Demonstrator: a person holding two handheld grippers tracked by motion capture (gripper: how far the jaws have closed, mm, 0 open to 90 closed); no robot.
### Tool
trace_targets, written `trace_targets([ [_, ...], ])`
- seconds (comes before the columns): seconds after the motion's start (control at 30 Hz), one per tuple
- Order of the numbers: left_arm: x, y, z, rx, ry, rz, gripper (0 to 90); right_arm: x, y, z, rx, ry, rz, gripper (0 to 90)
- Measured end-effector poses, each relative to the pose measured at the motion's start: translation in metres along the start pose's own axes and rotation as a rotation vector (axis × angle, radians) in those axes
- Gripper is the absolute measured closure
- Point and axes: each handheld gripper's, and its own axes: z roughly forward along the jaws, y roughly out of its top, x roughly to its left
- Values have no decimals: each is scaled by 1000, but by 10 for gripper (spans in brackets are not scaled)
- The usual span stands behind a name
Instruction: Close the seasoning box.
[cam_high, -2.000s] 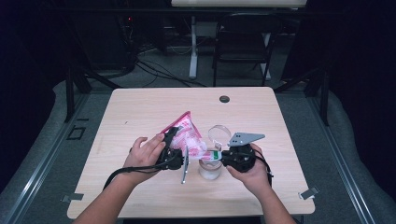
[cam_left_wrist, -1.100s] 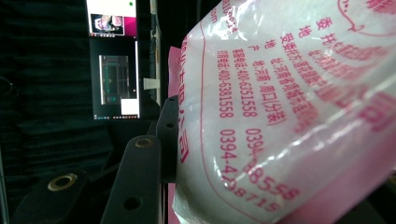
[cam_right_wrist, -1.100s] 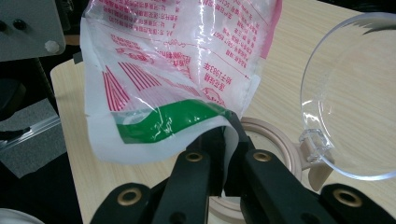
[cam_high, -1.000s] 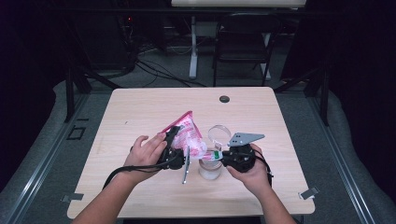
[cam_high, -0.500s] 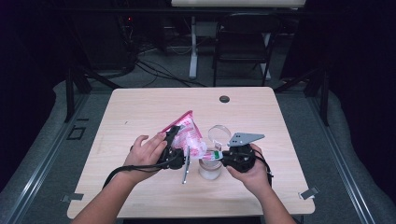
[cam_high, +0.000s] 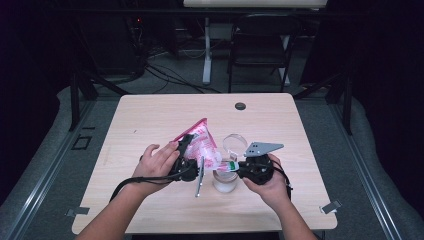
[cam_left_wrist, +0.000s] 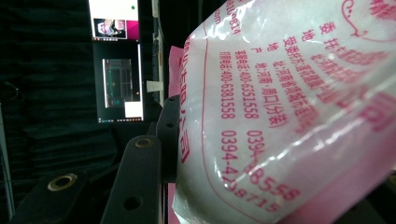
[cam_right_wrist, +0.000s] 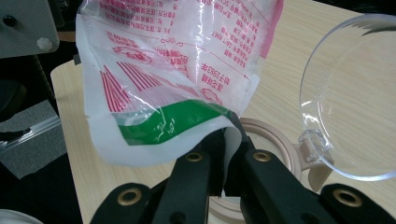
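Observation:
A pink and white printed bag (cam_high: 202, 142) hangs tilted over a glass jar (cam_high: 224, 182) near the table's front middle. My left gripper (cam_high: 187, 152) is shut on the bag's upper side, and in the left gripper view a black finger (cam_left_wrist: 142, 177) presses into the bulging bag (cam_left_wrist: 289, 116). My right gripper (cam_high: 234, 167) is shut on the bag's lower corner by its green strip. In the right gripper view the right gripper (cam_right_wrist: 224, 163) pinches that edge of the bag (cam_right_wrist: 187, 51) above the jar's rim (cam_right_wrist: 275, 140). The jar's clear hinged lid (cam_right_wrist: 355, 93) stands open.
A thin metal utensil (cam_high: 199, 179) lies beside the jar, between the two hands. A small black disc (cam_high: 240, 106) is set in the wooden table (cam_high: 150, 120) near its far edge. Behind the table stand a chair (cam_high: 260, 45) and cables on the floor.

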Motion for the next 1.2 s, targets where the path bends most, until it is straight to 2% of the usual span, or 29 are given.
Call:
trace_targets([
  [0.37,0,3,1,-12,15,29,637,-2,-1,1,5,-7,4,900],
  [0.53,-2,2,2,-4,0,24,637,-1,-2,3,8,-9,7,900],
  [0.57,-1,2,2,-7,7,39,637,-1,-2,4,9,-9,7,900],
  [0.9,-2,1,2,12,-17,25,637,-2,-3,7,12,-11,2,900],
  [0.97,-2,0,2,-8,5,27,637,-2,-3,8,11,-12,1,900],
  [1.2,-1,-1,2,-6,0,26,638,-1,-2,9,8,-15,0,900],
])
